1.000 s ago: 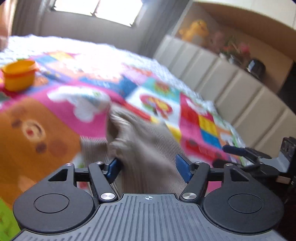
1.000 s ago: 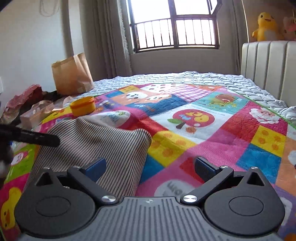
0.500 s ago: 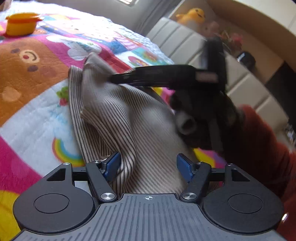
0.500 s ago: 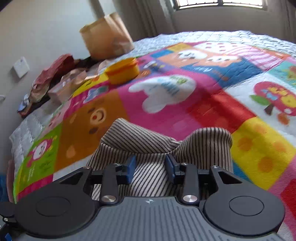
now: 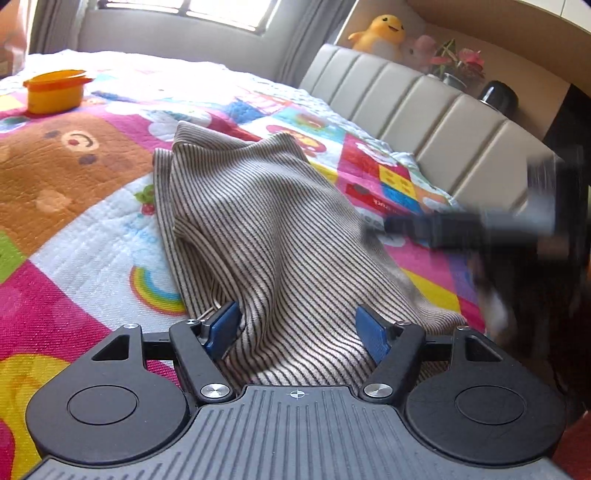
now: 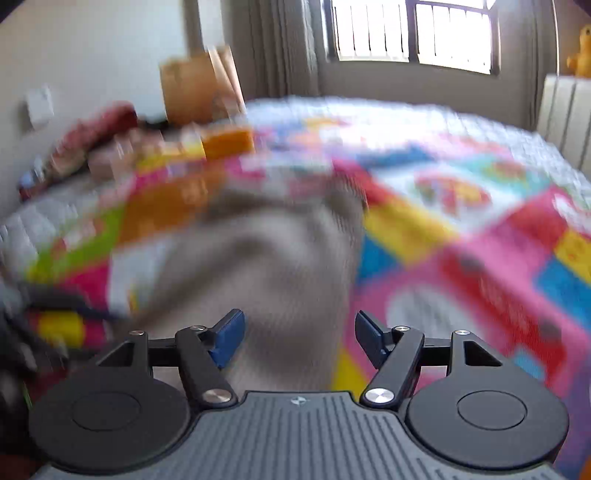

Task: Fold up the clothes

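Note:
A beige garment with thin dark stripes (image 5: 266, 229) lies bunched on the colourful quilt (image 5: 74, 206). My left gripper (image 5: 297, 334) is open, its blue pads either side of the garment's near end, which lies loose between them. The right gripper shows blurred at the right of the left wrist view (image 5: 469, 230), beside the garment. In the right wrist view the picture is motion-blurred; my right gripper (image 6: 299, 338) is open, with the garment (image 6: 280, 266) spread in front of and under it.
An orange lidded pot (image 5: 55, 90) stands on the quilt at the far left. A padded headboard (image 5: 424, 118) runs along the right, with a yellow plush duck (image 5: 380, 31) above it. A brown paper bag (image 6: 195, 88) and a heap of clothes (image 6: 92, 136) lie by the wall.
My right gripper has opened, let go of the garment's fold and swung back to the right. The garment now lies folded over itself. My left gripper stays open.

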A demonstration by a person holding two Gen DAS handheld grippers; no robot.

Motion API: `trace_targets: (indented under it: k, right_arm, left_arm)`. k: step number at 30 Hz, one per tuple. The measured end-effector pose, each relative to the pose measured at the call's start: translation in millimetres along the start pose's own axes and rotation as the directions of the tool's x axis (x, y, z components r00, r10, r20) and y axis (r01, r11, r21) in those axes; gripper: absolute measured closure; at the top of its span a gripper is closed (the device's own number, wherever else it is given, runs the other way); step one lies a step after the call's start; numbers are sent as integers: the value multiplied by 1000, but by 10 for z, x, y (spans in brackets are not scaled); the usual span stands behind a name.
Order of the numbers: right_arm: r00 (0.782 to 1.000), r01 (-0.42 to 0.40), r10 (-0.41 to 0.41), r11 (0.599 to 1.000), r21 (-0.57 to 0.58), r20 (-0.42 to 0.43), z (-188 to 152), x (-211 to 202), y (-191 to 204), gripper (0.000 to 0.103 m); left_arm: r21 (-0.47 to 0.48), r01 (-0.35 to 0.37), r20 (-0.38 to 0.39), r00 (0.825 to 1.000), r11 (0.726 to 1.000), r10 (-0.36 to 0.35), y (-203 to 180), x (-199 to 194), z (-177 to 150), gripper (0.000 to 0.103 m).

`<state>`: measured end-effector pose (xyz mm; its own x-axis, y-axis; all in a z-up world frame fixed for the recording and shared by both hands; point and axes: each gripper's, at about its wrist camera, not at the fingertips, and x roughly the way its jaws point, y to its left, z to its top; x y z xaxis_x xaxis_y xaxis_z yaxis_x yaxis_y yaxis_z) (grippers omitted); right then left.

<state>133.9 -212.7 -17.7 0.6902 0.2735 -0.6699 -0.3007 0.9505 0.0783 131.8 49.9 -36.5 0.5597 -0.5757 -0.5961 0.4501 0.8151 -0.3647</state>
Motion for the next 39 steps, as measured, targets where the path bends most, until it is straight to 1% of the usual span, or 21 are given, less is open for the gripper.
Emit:
trace_targets:
  k: [2,4,5,6,9,10,11,15,18,20,25,27,29,30,31,32,33,34,37,38,39]
  right_arm:
    - [1000,6,-6,1000,16,27,-211,-33,-34,35]
    - [999,21,-21,1000,7,32,-169,-125,-11,34]
    - [999,32,-31,999,-12,42,-142,-169,17,33]
    - [998,40,-38,998,-39,59,-138,-224,54,31]
    - [992,31,-15,991,-128,124,-204,-433,186,18]
    - [989,30,-7,987,-157,145,-226,-503,230,15]
    - [989,30,-3,983,-179,150,-259,-536,266,14]
    - [998,40,-29,978,-204,58,-458,-403,333,15]
    - [997,32,-20,983,-180,70,-454,-449,319,15]
    - [994,36,-9,968,-248,108,-433,-558,391,14]
    - [984,-51,117,905,-422,132,-488,-750,691,15]
    - [984,-56,129,881,-470,126,-550,-723,827,14]
    - [985,-41,119,859,-510,122,-607,-670,937,15]
    - [986,-30,111,852,-523,124,-621,-651,981,17]
    - [986,-32,112,848,-530,120,-622,-641,1006,25]
    - [986,-43,122,847,-530,115,-609,-650,1021,31]
    - [984,-53,133,848,-527,115,-586,-671,1034,38]
    - [983,-60,143,849,-525,118,-565,-689,1046,40]
    - [978,-71,164,845,-531,131,-513,-704,1093,40]
    - [979,-89,173,833,-546,105,-514,-663,1126,40]
    - [981,-98,175,819,-565,84,-530,-616,1165,37]
  left_arm:
    - [6,-24,-2,1000,1000,24,-26,20,16,27]
    - [29,-59,-4,998,998,59,-94,8,18,23]
    - [35,-73,-4,997,997,74,-124,-6,15,18]
    - [37,-84,-5,996,996,84,-142,-19,11,16]
    - [34,-107,-5,994,994,107,-168,-58,-14,14]
    - [31,-111,-6,994,993,111,-168,-67,-27,14]
    - [28,-114,-9,993,993,114,-169,-79,-40,13]
    - [20,-114,-40,993,993,115,-167,-76,-99,9]
    - [2,-108,-58,992,994,108,-157,-74,-170,8]
    - [-7,-107,-55,993,994,107,-150,-93,-178,8]
    - [-11,-110,-54,993,994,109,-146,-98,-185,8]
    - [-11,-110,-55,993,994,109,-145,-100,-180,8]
    - [-11,-109,-55,993,994,109,-148,-114,-172,8]
    - [-10,-109,-53,993,994,109,-147,-132,-165,8]
    - [-10,-111,-41,993,994,111,-135,-176,-148,8]
    - [-16,-116,-22,993,993,116,-110,-239,-127,8]
    - [-23,-122,-2,993,992,122,-83,-305,-106,8]
    - [-39,-135,16,991,990,136,-30,-374,-79,8]
    - [-96,-181,61,980,979,187,151,-565,-6,7]
    - [-115,-193,66,977,974,201,206,-599,5,7]
    - [-137,-203,69,975,970,213,255,-629,14,7]
